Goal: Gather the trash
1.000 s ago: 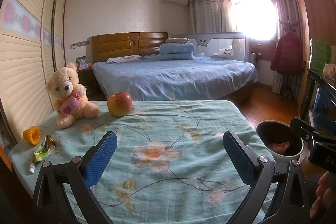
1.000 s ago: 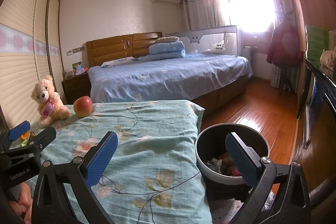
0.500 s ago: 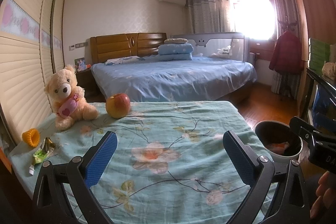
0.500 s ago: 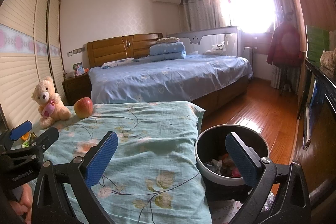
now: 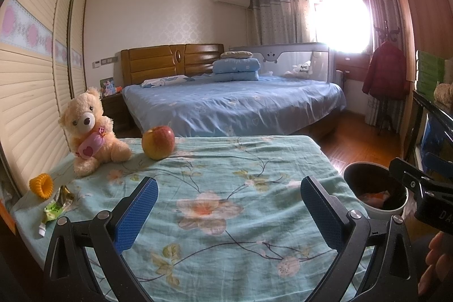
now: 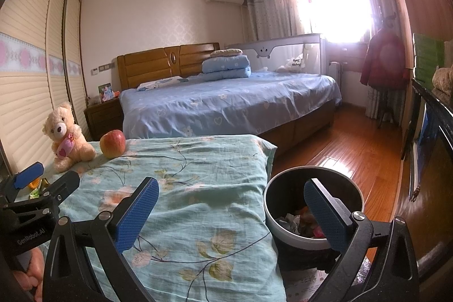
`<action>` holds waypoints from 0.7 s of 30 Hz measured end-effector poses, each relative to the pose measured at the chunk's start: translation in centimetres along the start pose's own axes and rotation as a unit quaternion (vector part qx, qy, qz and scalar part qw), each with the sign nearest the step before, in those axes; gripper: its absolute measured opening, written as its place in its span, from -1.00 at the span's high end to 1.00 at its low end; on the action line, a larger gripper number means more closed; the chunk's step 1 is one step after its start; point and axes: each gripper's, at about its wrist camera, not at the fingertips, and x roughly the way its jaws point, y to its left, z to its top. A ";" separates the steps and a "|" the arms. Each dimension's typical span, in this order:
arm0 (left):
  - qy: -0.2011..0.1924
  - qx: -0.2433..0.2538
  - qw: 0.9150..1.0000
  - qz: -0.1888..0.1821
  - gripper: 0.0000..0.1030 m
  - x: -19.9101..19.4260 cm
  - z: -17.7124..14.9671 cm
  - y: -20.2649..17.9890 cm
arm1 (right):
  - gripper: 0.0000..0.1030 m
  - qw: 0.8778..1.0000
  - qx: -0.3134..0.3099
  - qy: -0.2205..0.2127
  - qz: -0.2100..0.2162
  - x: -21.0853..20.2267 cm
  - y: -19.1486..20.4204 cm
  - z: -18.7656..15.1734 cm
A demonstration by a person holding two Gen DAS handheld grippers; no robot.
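A green snack wrapper [image 5: 55, 207] lies at the left edge of the floral-cloth table [image 5: 226, 177], next to an orange ring [image 5: 42, 185]. A round bin [image 6: 312, 212] with trash inside stands on the floor right of the table; it also shows in the left wrist view [image 5: 373, 188]. My left gripper [image 5: 228, 212] is open and empty above the table's near middle. My right gripper [image 6: 230, 212] is open and empty, its right finger over the bin's mouth.
A teddy bear [image 5: 89, 132] and a red apple [image 5: 158, 142] sit at the table's far left. A large blue bed [image 5: 235, 103] lies beyond. Wooden floor [image 6: 345, 149] runs right of the table, with a dark cabinet [image 6: 430, 149] at far right.
Both grippers have drifted slightly back and up; the views shift a little. Both stay open and empty.
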 end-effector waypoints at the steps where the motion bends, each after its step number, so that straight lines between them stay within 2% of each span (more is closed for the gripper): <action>1: 0.000 0.000 1.000 0.000 -0.98 0.0 0.0 -0.1 | -1.00 1.000 0.000 0.000 0.000 0.0 0.0 0.0; 21: 0.011 -0.006 1.000 -0.001 -0.98 1.0 -0.3 0.3 | -1.00 1.000 -0.001 0.011 0.001 0.7 0.7 -0.4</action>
